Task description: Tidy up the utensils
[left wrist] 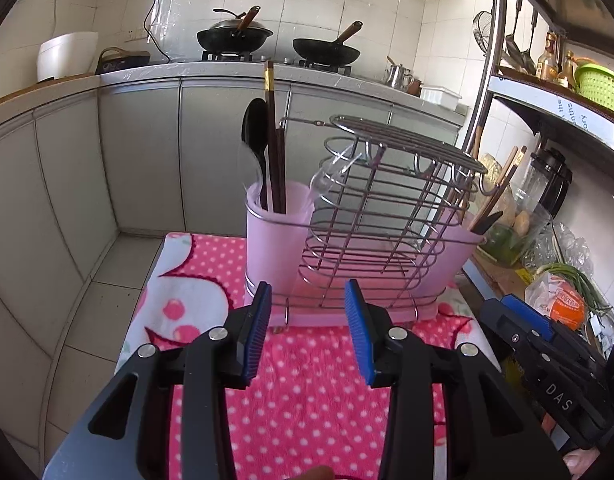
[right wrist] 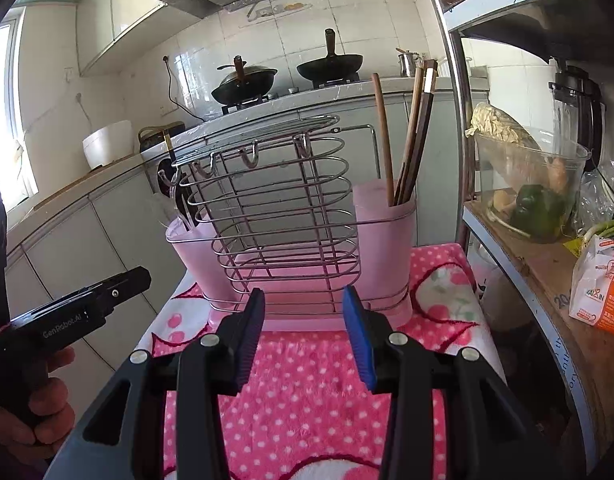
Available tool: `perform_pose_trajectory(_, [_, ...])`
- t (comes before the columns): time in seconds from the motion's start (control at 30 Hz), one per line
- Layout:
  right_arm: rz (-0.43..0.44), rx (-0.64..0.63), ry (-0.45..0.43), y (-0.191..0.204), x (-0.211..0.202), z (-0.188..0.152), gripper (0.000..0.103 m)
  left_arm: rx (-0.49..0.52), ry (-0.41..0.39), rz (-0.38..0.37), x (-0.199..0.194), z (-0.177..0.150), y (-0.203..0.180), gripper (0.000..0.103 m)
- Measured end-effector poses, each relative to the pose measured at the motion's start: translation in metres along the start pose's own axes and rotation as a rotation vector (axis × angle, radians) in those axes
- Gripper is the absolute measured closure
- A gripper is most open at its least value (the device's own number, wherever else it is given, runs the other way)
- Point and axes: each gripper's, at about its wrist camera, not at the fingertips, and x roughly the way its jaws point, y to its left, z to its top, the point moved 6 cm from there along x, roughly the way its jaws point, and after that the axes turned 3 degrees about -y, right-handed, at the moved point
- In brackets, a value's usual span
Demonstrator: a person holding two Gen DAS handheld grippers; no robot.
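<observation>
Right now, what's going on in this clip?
A person holds two grippers in front of a utensil holder on a pink polka-dot towel. The left gripper and right gripper are both open and hold nothing. Chopsticks stand in the right pink cup; a black spoon and more chopsticks stand in the left pink cup.

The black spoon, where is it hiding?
The black spoon stands in the left pink cup of the wire rack, beside the dark chopsticks, in the left wrist view.
</observation>
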Motion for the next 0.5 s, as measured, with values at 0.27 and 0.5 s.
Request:
perform_pose_trajectory(0.27, [-0.040,-0.025,0.030,0.003,-0.009,-0.010,0.063,0.026,0.012,0.008,-0.014,-0.015,-0.011,0.065])
perform_pose_trajectory(0.5, [-0.072,-0.043,0.047,0.002,-0.010,-0.015,0.063,0.043,0.042,0.021,-0.013,-0.027,-0.019,0.065])
